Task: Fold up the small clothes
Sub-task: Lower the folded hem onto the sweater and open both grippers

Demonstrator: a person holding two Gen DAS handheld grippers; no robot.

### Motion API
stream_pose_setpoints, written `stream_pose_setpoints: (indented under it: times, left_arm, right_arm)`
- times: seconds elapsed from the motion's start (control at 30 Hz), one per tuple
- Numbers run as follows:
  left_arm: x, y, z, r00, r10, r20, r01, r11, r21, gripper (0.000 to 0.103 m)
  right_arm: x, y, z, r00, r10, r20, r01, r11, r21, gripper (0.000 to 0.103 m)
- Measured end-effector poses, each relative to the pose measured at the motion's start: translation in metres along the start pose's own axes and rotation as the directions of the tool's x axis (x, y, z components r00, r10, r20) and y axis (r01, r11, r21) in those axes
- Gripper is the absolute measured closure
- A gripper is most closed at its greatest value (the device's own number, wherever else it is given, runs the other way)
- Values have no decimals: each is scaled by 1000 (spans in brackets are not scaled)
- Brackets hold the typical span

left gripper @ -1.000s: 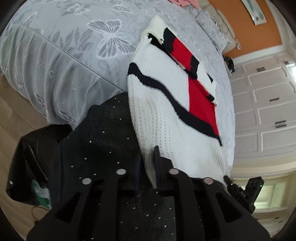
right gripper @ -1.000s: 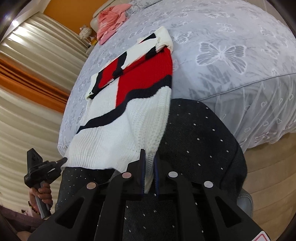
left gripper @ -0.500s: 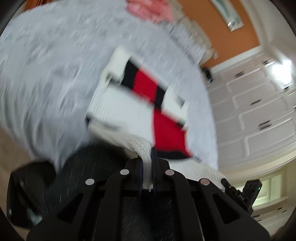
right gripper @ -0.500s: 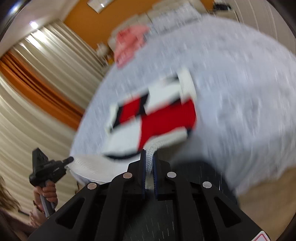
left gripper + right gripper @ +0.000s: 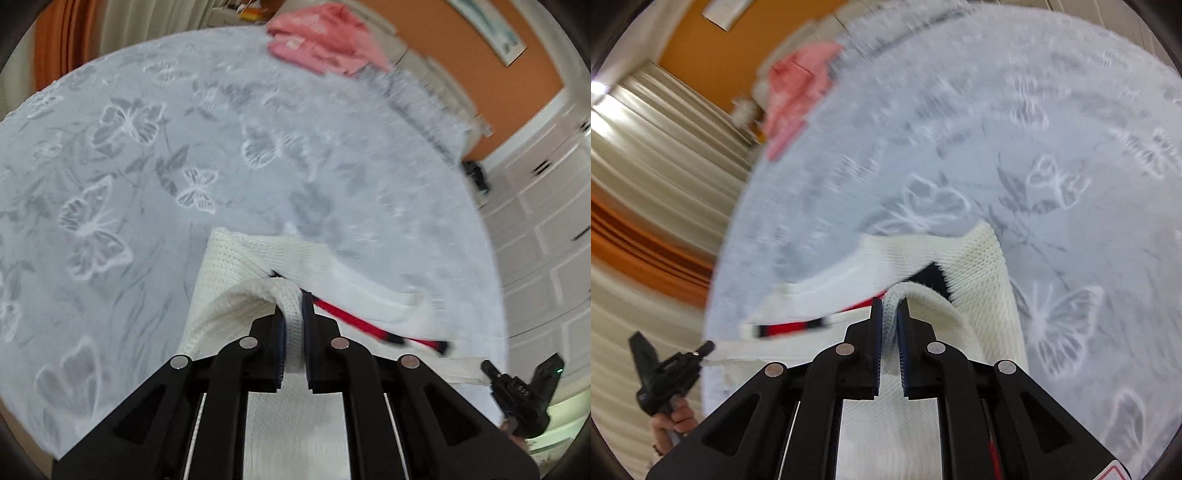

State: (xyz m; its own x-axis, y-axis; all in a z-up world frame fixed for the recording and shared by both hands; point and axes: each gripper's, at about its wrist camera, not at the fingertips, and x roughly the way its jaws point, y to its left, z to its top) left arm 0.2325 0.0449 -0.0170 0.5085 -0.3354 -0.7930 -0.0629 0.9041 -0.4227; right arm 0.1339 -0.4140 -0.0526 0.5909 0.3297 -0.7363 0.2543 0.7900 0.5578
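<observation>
A white knit sweater (image 5: 236, 266) with red and black blocks lies on the grey butterfly bedspread (image 5: 122, 166), its lower half doubled over the upper half. My left gripper (image 5: 293, 314) is shut on the white hem, held just above the folded part. My right gripper (image 5: 890, 306) is shut on the other hem corner of the sweater (image 5: 982, 266). A strip of red and black (image 5: 354, 325) shows under the fold. Each gripper appears at the edge of the other's view, the right one (image 5: 517, 387) and the left one (image 5: 668, 373).
Pink clothes (image 5: 321, 40) lie at the far end of the bed, near the pillows (image 5: 417, 96). White cupboards (image 5: 546, 206) stand to the right, curtains (image 5: 646, 177) to the left. Bedspread stretches beyond the sweater.
Both grippers have carried the hem up from the bed's edge and forward over the sweater, folding its bottom half onto the top. The red and black front is now mostly covered.
</observation>
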Motion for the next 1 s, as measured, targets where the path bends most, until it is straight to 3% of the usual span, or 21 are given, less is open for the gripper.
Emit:
stream_pose_setpoints:
  times: [0.07, 0.17, 0.27, 0.3, 0.33, 0.37, 0.4, 0.43, 0.5, 0.67, 0.7, 0.73, 0.77, 0.8, 0.83, 0.9, 1.0]
  left_arm:
    - [30, 8, -2, 999, 40, -21, -39, 999, 12, 96]
    - [49, 25, -6, 998, 43, -41, -44, 999, -20, 93]
    - [46, 37, -9, 1000, 10, -25, -12, 998, -66, 83]
    - [41, 39, -10, 1000, -1, -18, 0, 997, -72, 70]
    - [32, 39, -11, 1000, -12, 0, 12, 998, -68, 48]
    - [21, 38, -13, 999, -19, 42, 21, 998, -51, 37]
    - [12, 35, -15, 996, -19, 83, 21, 999, -29, 25]
    - [-2, 33, -18, 989, -14, 147, 10, 1000, 25, 22]
    - [-6, 31, -20, 986, 3, 169, -18, 996, 87, 20]
    - [25, 33, -18, 994, 96, 58, -101, 990, 101, 20]
    - [33, 34, -18, 993, 109, 34, -112, 990, 87, 21]
    - [42, 37, -19, 993, 116, 5, -116, 991, 70, 35]
    - [48, 38, -20, 995, 97, -18, -95, 993, 68, 50]
    - [51, 38, -21, 994, 99, -38, -96, 993, 74, 72]
    - [50, 34, -21, 993, 109, -38, -105, 990, 97, 77]
    - [41, 25, -19, 997, 75, -18, -71, 986, 151, 81]
    - [42, 15, -16, 993, 116, -19, -109, 967, 230, 82]
  right_arm:
    - [17, -4, 1, 1000, -22, -19, 21, 1000, -10, 90]
    - [25, -10, 1, 1000, -25, -17, 25, 999, -32, 84]
    - [9, -13, -5, 1000, -13, 16, 14, 999, -49, 55]
    - [1, -13, -8, 999, -10, 33, 12, 998, -58, 41]
    - [-10, -13, -15, 998, -15, 61, 20, 997, -79, 30]
    - [-18, -13, -19, 996, -24, 89, 34, 994, -106, 27]
    - [-25, -13, -25, 994, -35, 107, 49, 990, -134, 25]
    - [-27, -13, -29, 992, -40, 116, 58, 985, -160, 25]
    - [-26, -11, -34, 991, -53, 120, 79, 972, -223, 25]
    - [20, -3, -25, 991, -126, 37, 131, 951, -279, 25]
    - [32, -5, -22, 991, -134, 18, 134, 956, -259, 36]
    - [38, -7, -21, 994, -114, -6, 109, 965, -239, 77]
    - [43, -10, -19, 995, -92, -33, 83, 974, -209, 97]
    - [41, -11, -16, 996, -79, -29, 73, 982, -175, 95]
    - [27, -10, -13, 999, -33, 20, 36, 987, -157, 95]
    - [2, -4, -10, 995, -6, 98, 23, 985, -172, 96]
    - [-7, -5, -4, 991, -40, 129, 65, 978, -197, 96]
